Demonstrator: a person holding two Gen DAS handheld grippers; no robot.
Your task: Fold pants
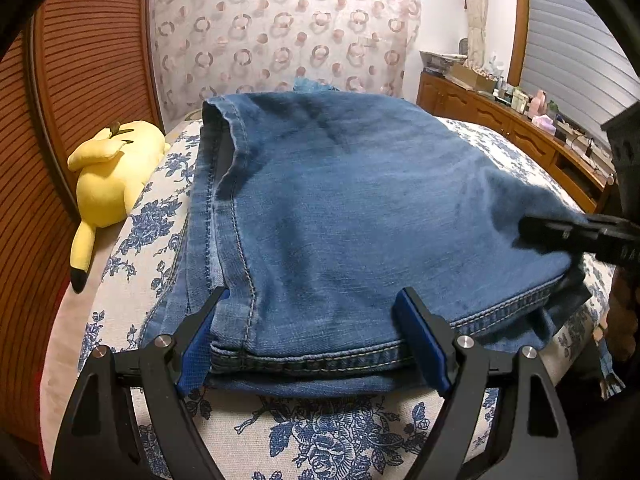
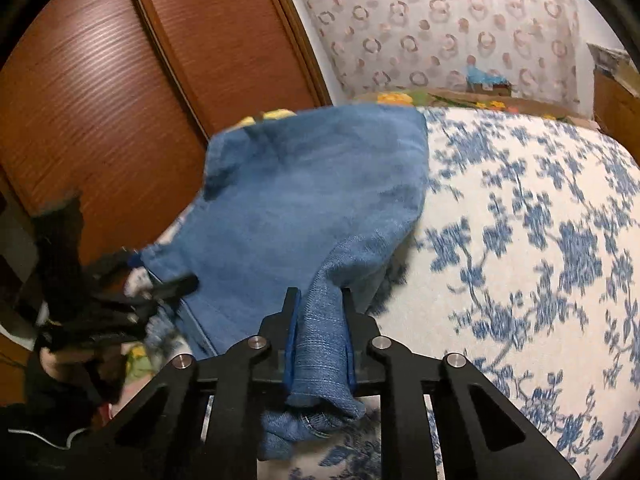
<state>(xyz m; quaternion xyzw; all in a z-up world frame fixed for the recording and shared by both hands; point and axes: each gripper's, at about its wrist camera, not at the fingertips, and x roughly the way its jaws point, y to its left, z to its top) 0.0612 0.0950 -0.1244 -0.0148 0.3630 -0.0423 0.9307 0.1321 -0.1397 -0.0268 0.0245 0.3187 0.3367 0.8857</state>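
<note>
Faded mid-blue denim pants (image 1: 340, 200), stitched in pale thread along seams and hems, are spread on a bed (image 1: 328, 436) covered in cream fabric printed with blue roses. Black grippers are fitted with blue pads on the fingers (image 1: 420, 340). A bright yellow plush toy (image 1: 112, 172) with a black-tipped ear is seen beside reddish-brown ribbed wardrobe doors (image 2: 100, 92). A white curtain (image 1: 280, 32) is patterned with pink rings.

Left tongs (image 1: 316, 336) spread wide — right tongs (image 2: 318, 340) clamped, fabric between them.
</note>
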